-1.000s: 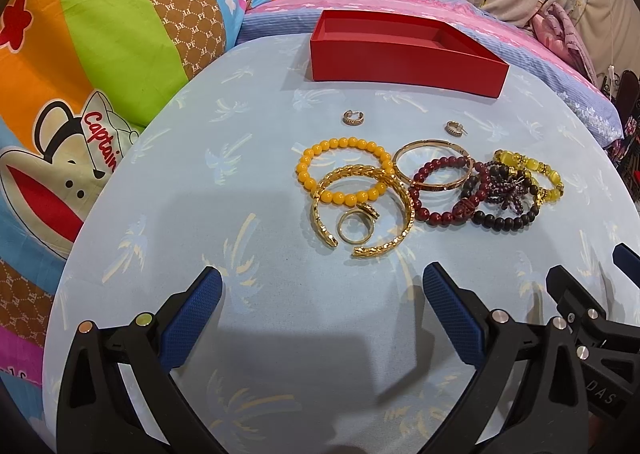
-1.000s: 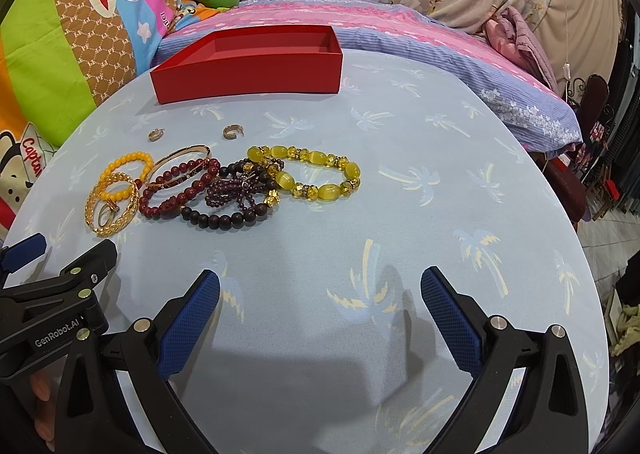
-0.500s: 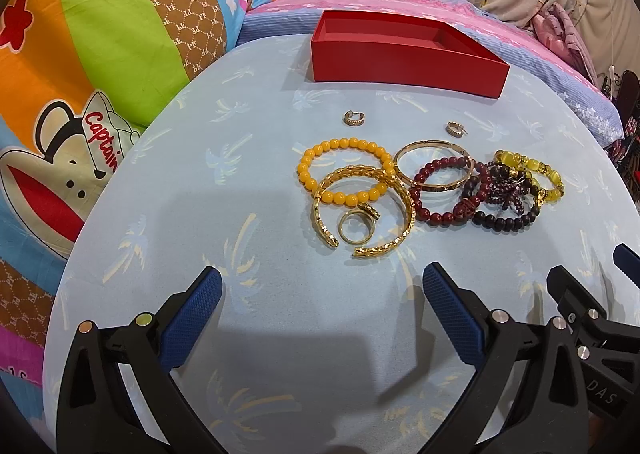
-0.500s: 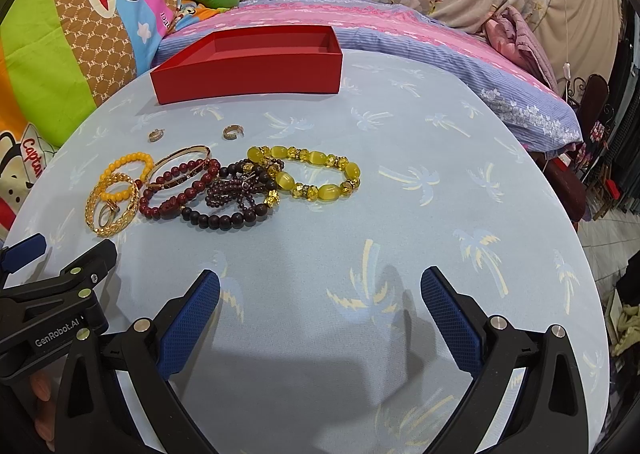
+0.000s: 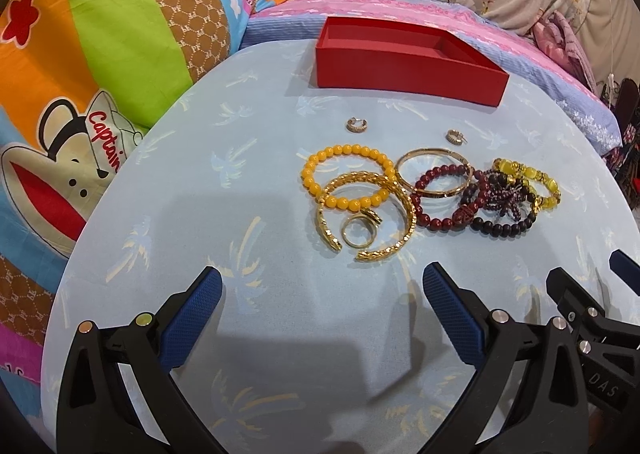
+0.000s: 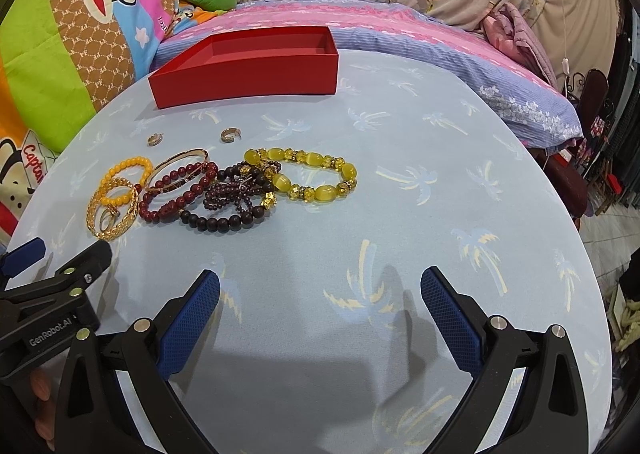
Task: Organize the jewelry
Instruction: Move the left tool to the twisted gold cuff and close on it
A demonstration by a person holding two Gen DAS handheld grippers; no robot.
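A round tabletop covered in pale blue cloth with a palm-tree print carries all the jewelry. At its far edge sits a shallow rectangular red cardboard box, open at the top, with nothing visible inside. Just in front of the box lie two small gold hoop earrings, apart from each other. Nearer the middle of the tabletop the bracelets lie in a loose overlapping cluster: an orange-yellow beaded bracelet at the left end, an open textured gold cuff bangle lying across it, and a thin gold ring inside the cuff. To their right a slim plain gold bangle overlaps a dark red beaded bracelet, which touches a tangle of small purple beads and a bracelet of large dark brown wooden beads. A bracelet of translucent yellow oval stones ends the row on the right.

The left gripper hovers over the near edge of the tabletop, its blue-padded fingers spread wide and holding nothing. The right gripper hangs beside it, likewise wide apart and empty. Both are well short of the jewelry.
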